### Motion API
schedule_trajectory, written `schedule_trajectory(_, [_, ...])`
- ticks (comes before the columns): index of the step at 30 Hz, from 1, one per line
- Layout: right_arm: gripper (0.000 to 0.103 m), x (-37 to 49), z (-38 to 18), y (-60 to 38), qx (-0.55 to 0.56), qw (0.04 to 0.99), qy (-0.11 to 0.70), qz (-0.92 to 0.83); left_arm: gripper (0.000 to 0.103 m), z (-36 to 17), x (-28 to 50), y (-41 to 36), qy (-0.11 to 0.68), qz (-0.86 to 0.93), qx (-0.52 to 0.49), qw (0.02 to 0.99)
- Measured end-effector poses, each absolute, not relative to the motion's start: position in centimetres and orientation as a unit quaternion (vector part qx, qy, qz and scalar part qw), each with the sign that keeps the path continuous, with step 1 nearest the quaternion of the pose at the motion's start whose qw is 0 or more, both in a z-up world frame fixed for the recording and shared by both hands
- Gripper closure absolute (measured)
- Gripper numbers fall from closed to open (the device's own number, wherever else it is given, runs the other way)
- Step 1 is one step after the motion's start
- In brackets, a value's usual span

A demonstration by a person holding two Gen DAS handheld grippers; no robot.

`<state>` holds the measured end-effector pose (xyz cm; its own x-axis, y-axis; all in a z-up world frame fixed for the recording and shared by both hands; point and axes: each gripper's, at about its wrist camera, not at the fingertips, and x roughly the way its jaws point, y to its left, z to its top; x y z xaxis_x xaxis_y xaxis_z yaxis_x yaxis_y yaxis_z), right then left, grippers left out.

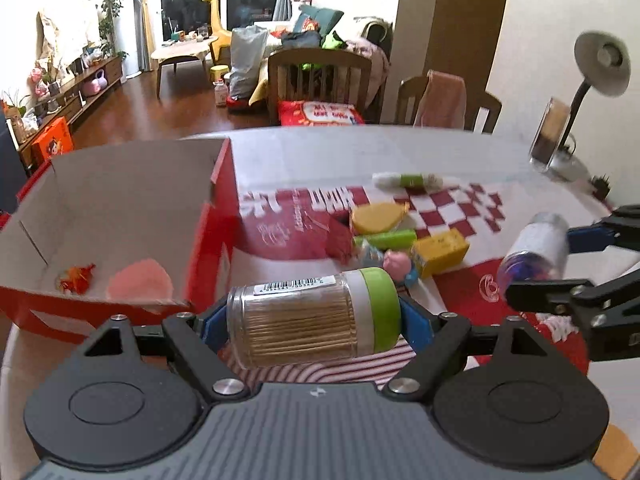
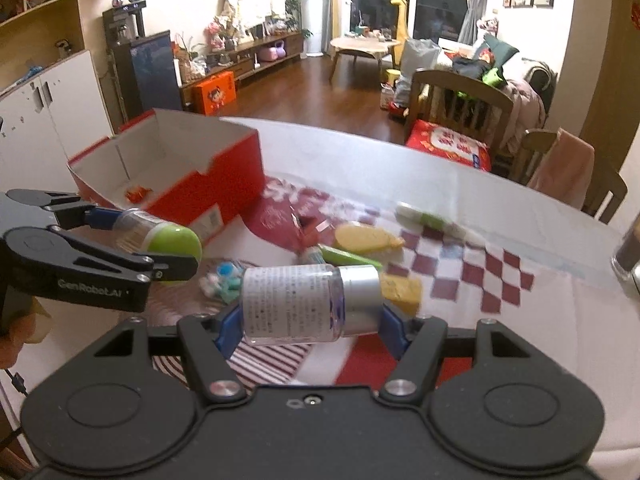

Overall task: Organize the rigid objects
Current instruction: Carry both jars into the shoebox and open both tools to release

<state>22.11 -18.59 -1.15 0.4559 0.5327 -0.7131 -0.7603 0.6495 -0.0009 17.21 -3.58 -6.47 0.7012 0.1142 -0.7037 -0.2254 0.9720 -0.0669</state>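
Carrying both loads to the red box (image 1: 208,240) — left gripper (image 1: 314,316) clamps the toothpick jar (image 1: 304,320), right gripper (image 2: 312,316) the bottle (image 2: 308,304), seemingly firm — release low inside.

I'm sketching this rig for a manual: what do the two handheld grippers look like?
Both are matte black, with angular linkage arms, silver pivot screws, two round discs on the body and blue fingers. The left gripper bears pale "GenRobot.AI" lettering; the right gripper has a ribbed housing.
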Motion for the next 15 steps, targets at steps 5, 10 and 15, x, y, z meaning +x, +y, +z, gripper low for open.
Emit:
schedule_trajectory(5, [0.036, 21.4, 0.1, -15.1, -0.171, 0.837, 0.338, 0.395, 0.019, -4.0, 16.4, -0.8, 0.358, 0.091, -0.073, 0.926])
schedule_trajectory(10, [0.036, 20.4, 0.5, -11.0, -0.180, 0.837, 0.328, 0.400, 0.019, -2.4, 15.9, 3.1, 0.343, 0.106, -0.057, 0.932])
schedule_trajectory(15, [0.036, 19.9, 0.5, -6.7, -0.174, 0.830, 0.329, 0.415, 0.019, -1.6, 15.6, 7.7, 0.342, 0.115, -0.058, 0.931])
